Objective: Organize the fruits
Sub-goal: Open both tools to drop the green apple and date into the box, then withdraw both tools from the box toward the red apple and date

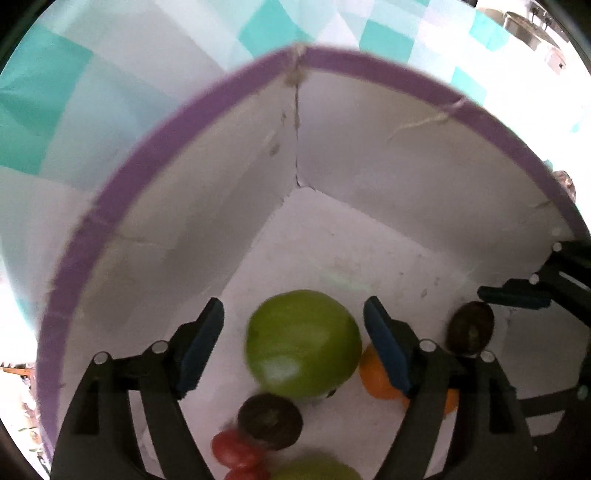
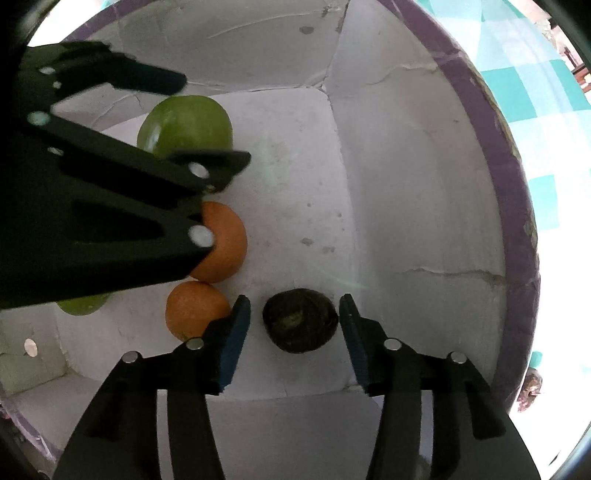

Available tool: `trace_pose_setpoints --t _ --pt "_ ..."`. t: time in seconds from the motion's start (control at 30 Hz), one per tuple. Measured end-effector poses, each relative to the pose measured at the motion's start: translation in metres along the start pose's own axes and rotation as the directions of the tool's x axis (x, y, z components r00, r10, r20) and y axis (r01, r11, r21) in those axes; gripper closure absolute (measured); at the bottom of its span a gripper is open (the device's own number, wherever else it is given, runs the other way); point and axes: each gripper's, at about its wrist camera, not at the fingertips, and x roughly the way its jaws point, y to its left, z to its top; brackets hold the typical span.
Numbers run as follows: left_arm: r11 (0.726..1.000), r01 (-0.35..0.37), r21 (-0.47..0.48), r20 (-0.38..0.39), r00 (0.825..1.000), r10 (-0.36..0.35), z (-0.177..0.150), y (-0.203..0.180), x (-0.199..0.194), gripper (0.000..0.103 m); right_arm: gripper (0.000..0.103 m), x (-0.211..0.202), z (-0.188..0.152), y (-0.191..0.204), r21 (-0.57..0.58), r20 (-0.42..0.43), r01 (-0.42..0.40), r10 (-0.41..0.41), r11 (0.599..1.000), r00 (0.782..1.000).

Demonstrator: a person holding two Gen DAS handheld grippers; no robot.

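Dark avocado (image 2: 300,320) sits between the right gripper (image 2: 295,339)'s spread jaws, near the white box (image 2: 424,206)'s right wall. Left gripper (image 1: 295,343), jaws spread, straddles the green apple (image 1: 303,343). Close squarely, gently, clear of the oranges (image 2: 195,310).

A cloth (image 1: 66,110) checked in teal and white is spread over the tabletop and is seen in both views (image 2: 546,122); at the top right of the left wrist view a metal pot (image 1: 524,26) is glimpsed, blurred; a small brownish thing (image 2: 532,387) lies on the cloth, too blurred to be told.
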Motion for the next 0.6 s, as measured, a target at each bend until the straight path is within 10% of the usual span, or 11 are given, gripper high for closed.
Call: trace_pose_setpoints --t 0.2,0.6 --pt "1.000 -0.010 0.004 0.078 0.997 0.009 -0.026 0.011 -0.050 0.020 0.018 -0.021 -0.018 0.027 0.029 0.048 0.123 -0.125 0.992 0.991" --pt "0.993 -0.117 0.015 0.272 0.956 0.109 -0.120 0.001 -0.197 0.007 0.017 -0.163 -0.120 0.096 0.333 0.386 0.137 -0.268 0.933 0.883"
